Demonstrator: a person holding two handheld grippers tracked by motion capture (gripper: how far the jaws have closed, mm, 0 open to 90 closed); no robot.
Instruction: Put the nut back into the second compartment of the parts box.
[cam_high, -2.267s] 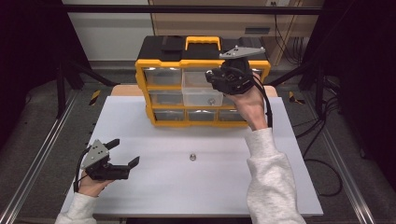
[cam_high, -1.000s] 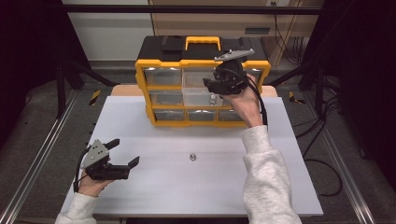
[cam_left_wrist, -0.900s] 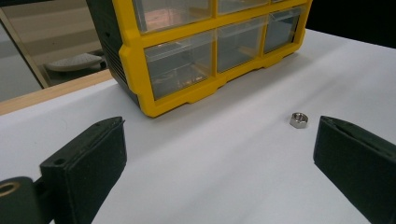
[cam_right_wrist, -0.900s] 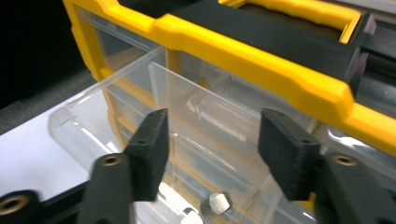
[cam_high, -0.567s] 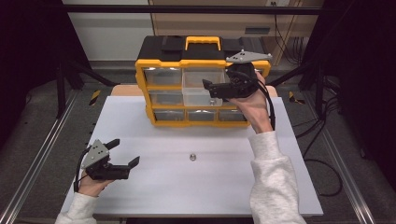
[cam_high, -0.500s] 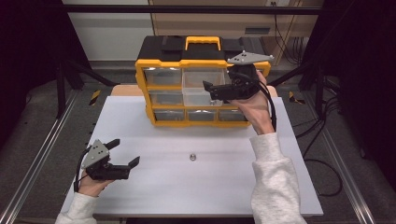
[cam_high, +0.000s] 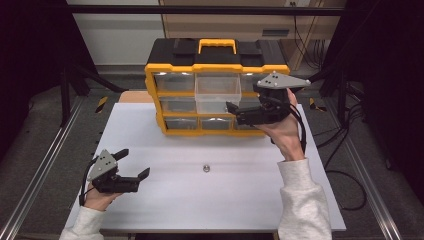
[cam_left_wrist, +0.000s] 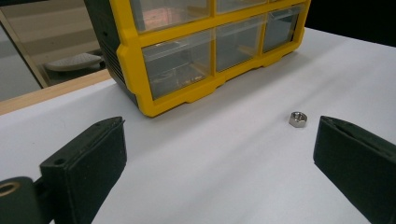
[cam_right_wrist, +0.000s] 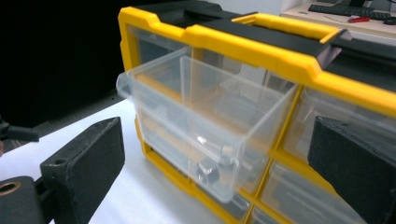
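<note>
High view: a yellow-framed plastic organizer with a black top and a yellow carry handle stands at the far edge of a matte white table. Its fronts are clear, glossy drawers set in three rows. The middle drawer of the top row is slid out toward the person, a thin-walled transparent box with rounded corners. The right gripper, black with a grey three-cornered plate on top, is held in the air just right of that drawer, its jaws pointing left at the organizer's front; they have just been opening and now stand wide apart with nothing between them. In the right gripper view the drawer juts from the frame, with a curved lip at its front and a see-through partition inside, and the blocky, dull black jaws stand apart from it on either side. The left gripper rests low at the near left of the table, jaws spread and empty. A small hexagonal metal nut lies on the bare table between the two hands, well in front of the organizer; in the left gripper view the nut sits shiny and grey beyond the parted jaws.
</note>
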